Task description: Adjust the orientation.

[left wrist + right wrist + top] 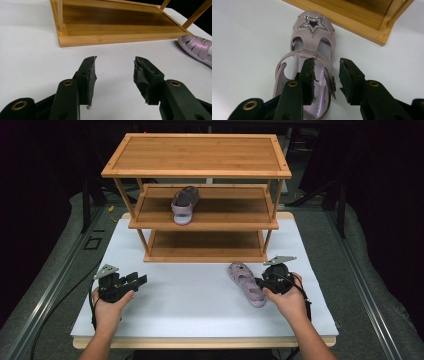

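The right tool (327,72) stands half open over the heel of the sandal (312,50), its jaws straddling the right side strap without pressing on it, so nothing is held. The sandal lies flat on the bench (190,295) straight ahead of this tool, star toe pointing away at the bottom shelf of the rack (207,252). The left tool (115,75) is open and empty, the bare bench under it, the same sandal off to its right. To pick the sandal up well, I judge the right tool should drop lower, take the heel strap and sidewall squarely, then close firmly. The 2nd sandal (184,204) already sits on the middle shelf.
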Available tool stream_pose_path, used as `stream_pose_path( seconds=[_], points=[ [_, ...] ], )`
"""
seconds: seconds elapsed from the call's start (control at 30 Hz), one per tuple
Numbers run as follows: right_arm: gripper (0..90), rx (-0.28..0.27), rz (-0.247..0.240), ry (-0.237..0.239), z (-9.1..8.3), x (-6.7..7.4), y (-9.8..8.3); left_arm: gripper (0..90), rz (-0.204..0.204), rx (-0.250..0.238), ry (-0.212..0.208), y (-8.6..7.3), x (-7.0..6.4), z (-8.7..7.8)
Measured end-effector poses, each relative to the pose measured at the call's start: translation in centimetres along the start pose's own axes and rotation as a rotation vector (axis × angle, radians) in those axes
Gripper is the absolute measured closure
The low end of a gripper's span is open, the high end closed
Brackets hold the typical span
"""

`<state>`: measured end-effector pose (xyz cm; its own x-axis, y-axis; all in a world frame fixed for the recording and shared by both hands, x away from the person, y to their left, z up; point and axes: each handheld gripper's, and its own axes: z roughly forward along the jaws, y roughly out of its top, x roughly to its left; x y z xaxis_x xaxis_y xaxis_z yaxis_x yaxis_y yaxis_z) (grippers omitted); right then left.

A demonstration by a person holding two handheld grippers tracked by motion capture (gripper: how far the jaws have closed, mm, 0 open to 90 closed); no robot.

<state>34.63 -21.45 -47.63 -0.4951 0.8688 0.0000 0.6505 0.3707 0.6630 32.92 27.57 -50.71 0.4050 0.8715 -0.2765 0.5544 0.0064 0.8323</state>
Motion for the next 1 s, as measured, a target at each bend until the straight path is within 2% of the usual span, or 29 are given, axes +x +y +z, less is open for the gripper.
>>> stream_pose_path(
  seconds=[0.07,0.1,0.2,0.23,0.27,0.33,0.37,0.4,0.53,0.67,0.7,0.73,0.77,0.87,0.9,1.0],
  points=[
    [62.9,0.0,-0.009,-0.005,0.0,-0.1,0.0,51.9,0.002,-0.002,-0.004,0.0,0.0,0.0],
    [61.9,0.021,-0.015,-0.02,0.1,-0.1,-0.2,51.9,0.002,-0.005,-0.004,0.0,0.0,0.0],
    [64.1,0.077,-0.034,-0.008,0.9,-0.2,-0.4,51.9,0.0,0.0,-0.001,0.0,0.1,0.0],
    [64.1,0.077,-0.034,-0.008,0.9,-0.2,-0.4,51.9,-0.003,0.0,0.0,0.0,0.1,0.0],
    [77.2,0.115,-0.041,-0.011,1.3,-0.2,-0.2,51.9,-0.006,0.002,0.002,0.0,0.2,0.0],
    [78.9,0.131,-0.044,0.003,1.4,-0.2,-0.1,51.9,-0.005,0.003,0.003,0.0,0.3,0.0],
    [81.5,0.164,-0.081,-0.007,1.2,-0.2,0.3,51.9,-0.007,0.004,0.006,-0.1,0.4,0.0],
    [81.8,0.179,-0.094,-0.007,1.1,-0.2,0.4,51.9,-0.008,0.009,0.009,-0.1,0.5,0.0],
    [81.8,0.254,-0.115,0.003,0.1,-0.3,0.0,51.9,-0.008,0.013,0.008,-0.2,0.5,0.1],
    [81.5,0.303,-0.09,-0.004,-1.0,-0.9,-0.9,51.9,-0.005,0.011,0.009,-0.2,0.4,0.1],
    [80.9,0.31,-0.071,0.013,-1.1,-1.1,-0.9,51.9,-0.007,0.015,0.007,-0.2,0.4,0.2],
    [80.9,0.31,-0.071,0.013,-1.1,-1.1,-0.9,51.8,-0.007,0.015,0.007,-0.2,0.4,0.2],
    [78.5,0.354,-0.06,0.02,-0.9,-1.2,-0.4,51.7,-0.009,0.015,0.007,-0.2,0.4,0.2],
    [73.3,0.409,-0.073,0.064,-0.1,-1.1,0.4,51.6,-0.01,0.017,0.006,-0.2,0.4,0.2],
    [73.3,0.409,-0.073,0.064,-0.1,-1.1,0.4,51.6,-0.01,0.017,0.006,-0.2,0.4,0.2],
    [71.7,0.481,-0.088,0.03,0.9,-0.9,1.0,51.6,-0.013,0.019,0.004,-0.3,0.4,0.3]
  ],
)
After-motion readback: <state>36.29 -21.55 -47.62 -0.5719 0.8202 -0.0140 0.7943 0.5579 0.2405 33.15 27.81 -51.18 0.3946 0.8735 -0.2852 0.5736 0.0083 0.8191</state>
